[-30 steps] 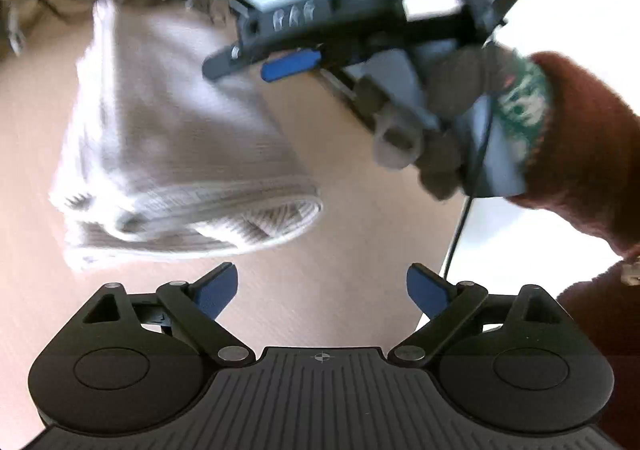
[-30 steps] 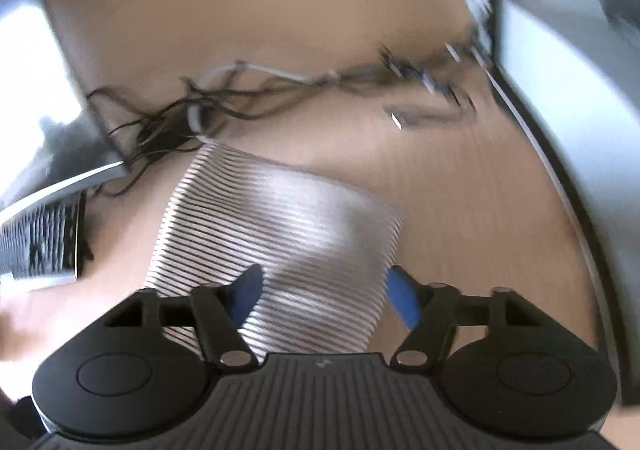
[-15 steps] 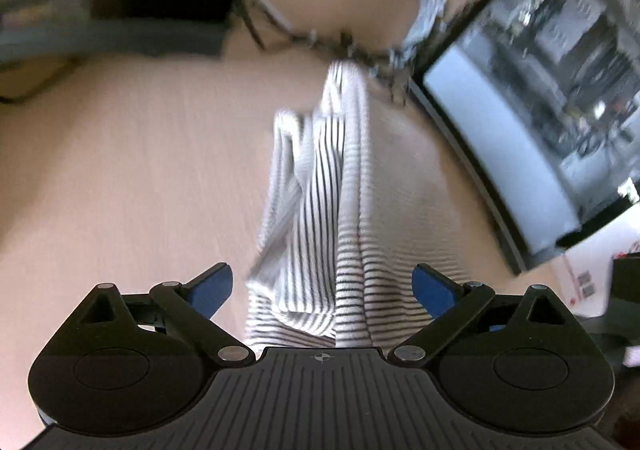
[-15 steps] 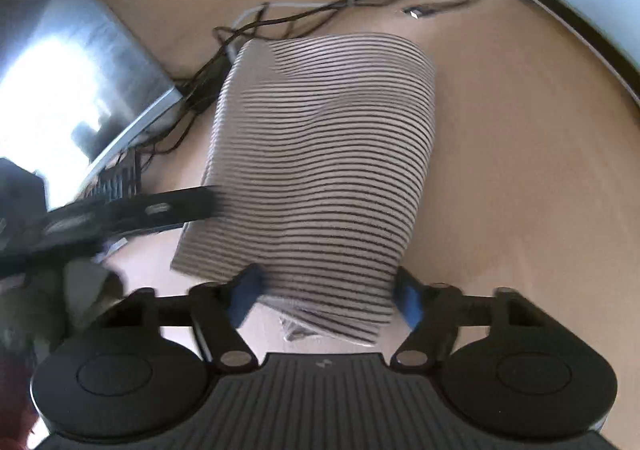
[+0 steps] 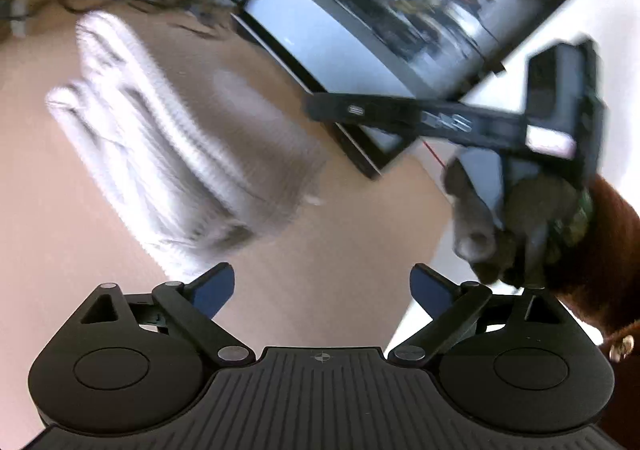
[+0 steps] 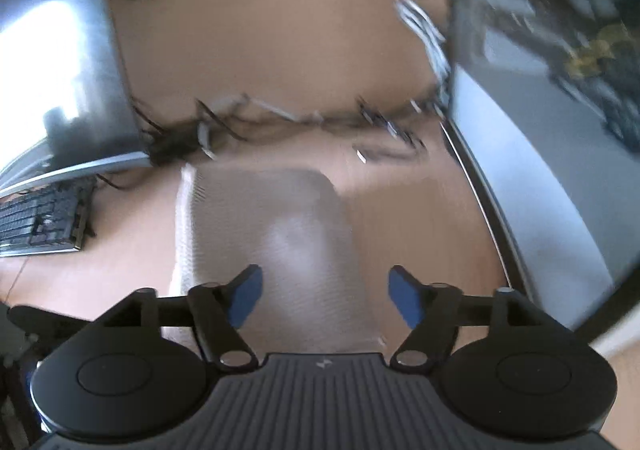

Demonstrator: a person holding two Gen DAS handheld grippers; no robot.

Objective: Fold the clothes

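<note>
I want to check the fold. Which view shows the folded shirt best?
The left wrist view: the whole shirt lies in frame on the table, its stacked layers visible, though blurred. In the right wrist view the shirt is blurrier and the gripper hides its near edge.

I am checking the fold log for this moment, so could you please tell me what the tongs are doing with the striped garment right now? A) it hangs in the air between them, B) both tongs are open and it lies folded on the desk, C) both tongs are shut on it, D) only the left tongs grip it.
B: the left tongs and right tongs are both open and hold nothing, and the folded striped garment lies on the desk.
</note>
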